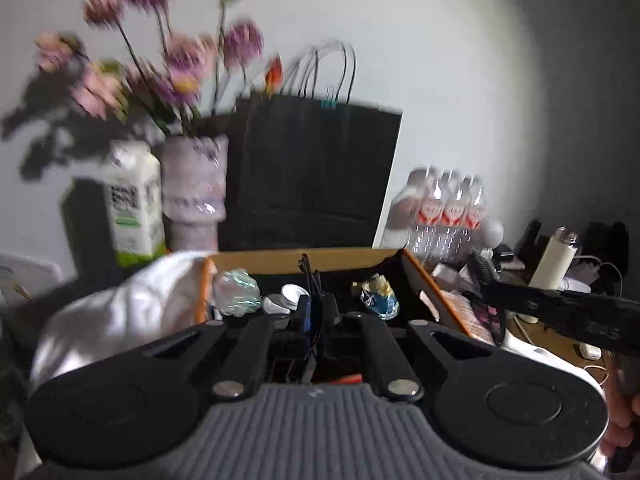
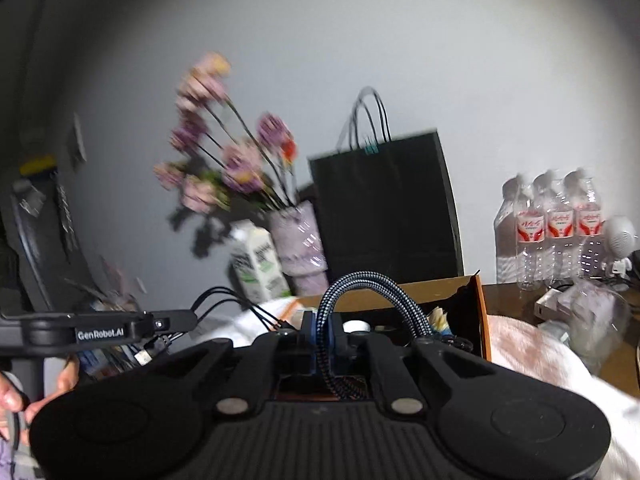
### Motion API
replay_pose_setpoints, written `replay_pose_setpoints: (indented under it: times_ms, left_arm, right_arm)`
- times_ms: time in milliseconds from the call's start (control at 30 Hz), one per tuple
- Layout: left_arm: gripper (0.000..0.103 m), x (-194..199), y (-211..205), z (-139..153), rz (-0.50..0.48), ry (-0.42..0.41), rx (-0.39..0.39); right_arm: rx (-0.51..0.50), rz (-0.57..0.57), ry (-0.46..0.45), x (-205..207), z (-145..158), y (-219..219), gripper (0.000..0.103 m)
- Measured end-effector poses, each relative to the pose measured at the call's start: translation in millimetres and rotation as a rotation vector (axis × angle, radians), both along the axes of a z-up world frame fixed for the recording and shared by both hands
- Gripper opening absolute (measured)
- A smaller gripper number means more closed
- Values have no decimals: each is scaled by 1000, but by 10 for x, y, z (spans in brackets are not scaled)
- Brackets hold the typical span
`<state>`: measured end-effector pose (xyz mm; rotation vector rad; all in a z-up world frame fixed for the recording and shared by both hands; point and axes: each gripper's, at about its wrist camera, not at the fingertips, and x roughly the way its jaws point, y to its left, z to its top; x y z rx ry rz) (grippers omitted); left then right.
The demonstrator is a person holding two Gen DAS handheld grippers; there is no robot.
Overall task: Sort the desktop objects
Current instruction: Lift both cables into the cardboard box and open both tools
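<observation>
Over cardboard box (image 2: 476, 312), braided cable (image 2: 372, 284) arched upward.

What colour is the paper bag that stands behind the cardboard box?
Black, with thin dark handles. The paper bag shows best in the right wrist view, behind the cardboard box.

Dim room, central wall glow, dark fisheye corners, heavy motion blur throughout.
</observation>
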<state>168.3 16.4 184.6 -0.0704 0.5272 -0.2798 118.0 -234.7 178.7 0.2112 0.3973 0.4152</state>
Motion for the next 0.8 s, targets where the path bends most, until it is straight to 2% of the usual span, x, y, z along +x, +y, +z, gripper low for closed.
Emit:
replay_pose_setpoints:
  times_ms: [100,167,233,333,400,467,500,533,600,667,733,800]
  left_arm:
    - [6,540,-62,-219,-21,90,33]
    - [6,884,-55,-403,29,152,58]
    - [6,1175,-34,-615,29,200,85]
    - [7,1467,4,-860,58,224,163]
    - [11,1591,54,-957,91,242,173]
    - [25,1676,100,-980,110,253,186]
    - [39,1671,135,-967,121,241,189]
    - [47,1677,170,-934,134,217,186]
    - [48,1608,222,-837,143,175,176]
    - [51,1541,277,-718,148,161,166]
    - [58,1480,308,-594,169,156,164]
    - [58,1410,287,-479,194,161,176]
  right_arm:
    - [-35,-17,74,622,-129,125,5]
    - [-71,-31,127,988,-255,237,5]
    - [-93,-36,183,1310,-407,350,5]
    - [-129,-32,270,1736,-644,551,5]
    - [-123,-29,324,1973,-804,667,5]
    - [-124,-34,371,2135,-928,779,9]
    - [-133,-39,402,2193,-982,826,11]
    - [-142,-45,430,2235,-1018,860,14]
    - [-141,-45,457,2253,-1027,857,25]
    - [-128,-39,428,2177,-917,808,37]
    - [-135,-50,394,2083,-770,727,44]
    - [-167,-75,375,2016,-615,642,50]
